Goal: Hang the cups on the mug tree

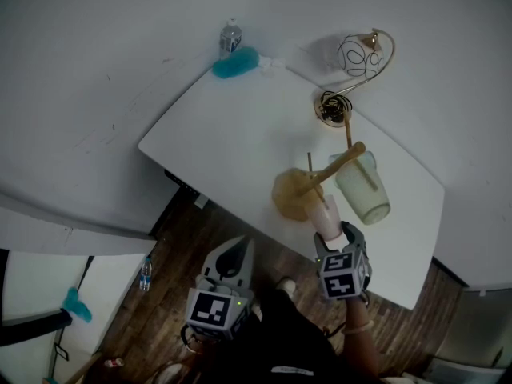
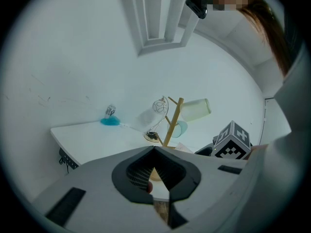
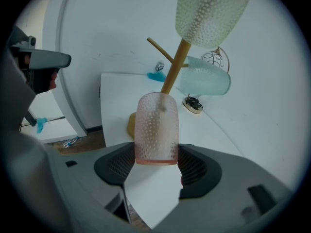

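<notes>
A wooden mug tree (image 1: pixel 308 184) (image 2: pixel 172 120) (image 3: pixel 174 69) stands near the front edge of the white table (image 1: pixel 232 134). A pale green cup (image 1: pixel 364 189) (image 2: pixel 197 108) (image 3: pixel 211 11) hangs on its top peg. A light blue cup (image 3: pixel 206 76) (image 2: pixel 180 128) hangs on a peg behind it. My right gripper (image 1: pixel 332 234) (image 3: pixel 155 154) is shut on the base of a pink dotted cup (image 1: pixel 326 214) (image 3: pixel 156 127). The cup's mouth points at the tree, and a peg shows faintly through its far end. My left gripper (image 1: pixel 234 250) (image 2: pixel 154 149) hangs shut and empty in front of the table.
A gold wire ornament (image 1: pixel 352 78) stands behind the tree. A blue cloth (image 1: pixel 234 64) and a small bottle (image 1: pixel 230 37) lie at the table's far corner. Wooden floor with another bottle (image 1: pixel 145 274) lies below the table's front edge.
</notes>
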A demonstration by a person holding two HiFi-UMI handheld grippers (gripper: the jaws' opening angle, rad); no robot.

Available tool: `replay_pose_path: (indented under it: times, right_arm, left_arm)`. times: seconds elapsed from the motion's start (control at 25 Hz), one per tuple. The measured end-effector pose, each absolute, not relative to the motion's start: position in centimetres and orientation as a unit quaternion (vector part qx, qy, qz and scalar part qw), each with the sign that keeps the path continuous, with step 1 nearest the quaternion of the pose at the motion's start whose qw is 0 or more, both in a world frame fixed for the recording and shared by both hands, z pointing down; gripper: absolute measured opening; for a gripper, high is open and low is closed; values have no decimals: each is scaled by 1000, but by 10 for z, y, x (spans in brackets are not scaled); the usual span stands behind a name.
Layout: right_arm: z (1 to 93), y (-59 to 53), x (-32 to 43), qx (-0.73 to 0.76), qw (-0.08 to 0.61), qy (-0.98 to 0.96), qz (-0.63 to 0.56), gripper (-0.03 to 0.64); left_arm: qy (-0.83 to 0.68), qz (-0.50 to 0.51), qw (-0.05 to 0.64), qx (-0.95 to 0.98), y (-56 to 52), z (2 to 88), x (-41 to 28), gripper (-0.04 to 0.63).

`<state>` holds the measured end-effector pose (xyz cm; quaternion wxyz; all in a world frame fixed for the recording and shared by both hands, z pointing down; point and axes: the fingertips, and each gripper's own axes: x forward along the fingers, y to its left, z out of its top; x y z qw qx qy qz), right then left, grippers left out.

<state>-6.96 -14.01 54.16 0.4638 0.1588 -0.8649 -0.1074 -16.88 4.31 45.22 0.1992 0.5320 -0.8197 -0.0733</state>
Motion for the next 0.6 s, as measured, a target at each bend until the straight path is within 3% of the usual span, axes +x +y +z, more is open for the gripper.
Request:
replay_pose_path:
  times: [0.6]
  right_arm:
    - [541, -142, -74, 160, 485, -850, -131, 282]
  left_arm:
    - [-816, -74, 201, 536, 46, 452, -177, 0]
